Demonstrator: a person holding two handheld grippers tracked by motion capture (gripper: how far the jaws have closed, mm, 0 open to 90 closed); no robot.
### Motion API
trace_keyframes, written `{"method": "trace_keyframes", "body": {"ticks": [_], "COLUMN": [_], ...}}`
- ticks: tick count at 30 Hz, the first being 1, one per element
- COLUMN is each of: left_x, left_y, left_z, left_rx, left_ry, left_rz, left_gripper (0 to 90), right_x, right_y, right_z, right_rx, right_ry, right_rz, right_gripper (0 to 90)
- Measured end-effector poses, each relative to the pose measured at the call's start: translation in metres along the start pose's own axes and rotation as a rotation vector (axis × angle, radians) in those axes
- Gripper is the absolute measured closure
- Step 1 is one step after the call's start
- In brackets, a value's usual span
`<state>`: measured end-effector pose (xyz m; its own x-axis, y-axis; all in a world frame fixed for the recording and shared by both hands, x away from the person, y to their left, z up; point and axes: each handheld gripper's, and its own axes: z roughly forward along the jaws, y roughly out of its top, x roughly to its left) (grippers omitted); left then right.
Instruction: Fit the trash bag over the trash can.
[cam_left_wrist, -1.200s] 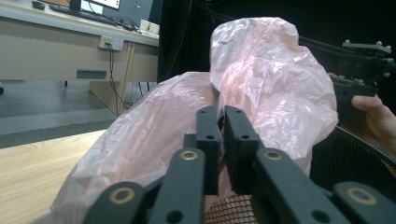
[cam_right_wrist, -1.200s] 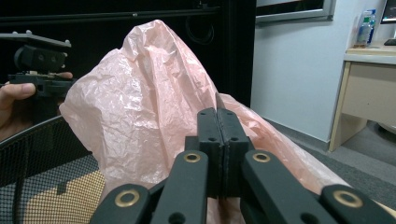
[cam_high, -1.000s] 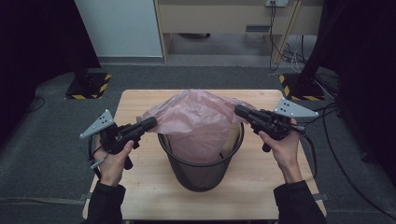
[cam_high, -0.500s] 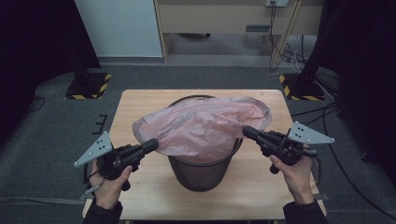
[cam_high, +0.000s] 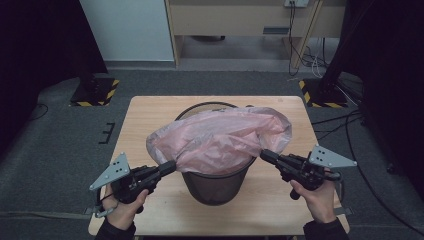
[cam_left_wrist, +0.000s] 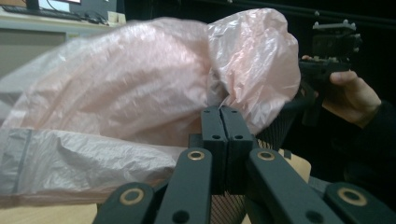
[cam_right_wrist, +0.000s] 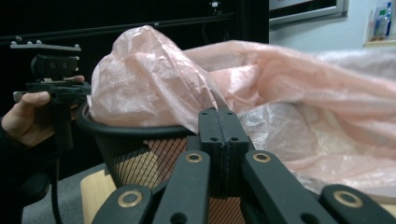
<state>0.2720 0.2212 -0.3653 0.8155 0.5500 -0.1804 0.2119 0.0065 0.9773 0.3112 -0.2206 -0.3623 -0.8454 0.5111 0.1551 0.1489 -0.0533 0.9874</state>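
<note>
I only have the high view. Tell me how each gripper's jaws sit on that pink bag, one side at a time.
Observer: In the left gripper view, the left gripper has its jaws pressed together on a fold of the pink bag.
Operator: Now the right.
Observer: The same: the right gripper has its jaws closed flat on the bag's edge, no gap between them.
Operator: Give me the bin's side.
Observer: The right gripper view shows the bin has a mesh wall under a solid black rim, with the wooden table visible through it.
</note>
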Motion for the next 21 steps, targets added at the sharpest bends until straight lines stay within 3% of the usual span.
{"method": "trace_keyframes", "body": {"ticks": [11, 17, 21], "left_x": [-0.003, -0.009, -0.011], "left_y": [-0.007, -0.012, -0.016], "left_z": [0.0, 0.005, 0.011], "left_rx": [0.046, 0.062, 0.077], "left_ry": [0.015, -0.045, -0.06], "left_rz": [0.033, 0.076, 0.088], "left_gripper": [89.5, 89.4, 89.2], "right_x": [0.0, 0.002, 0.004], "right_y": [-0.01, -0.014, -0.019], "right_z": [-0.002, -0.002, 0.005], "right_rx": [0.068, 0.105, 0.127], "right_ry": [0.011, 0.034, 0.046], "right_rz": [0.037, 0.056, 0.058], "right_gripper": [90.0, 90.0, 90.0]}}
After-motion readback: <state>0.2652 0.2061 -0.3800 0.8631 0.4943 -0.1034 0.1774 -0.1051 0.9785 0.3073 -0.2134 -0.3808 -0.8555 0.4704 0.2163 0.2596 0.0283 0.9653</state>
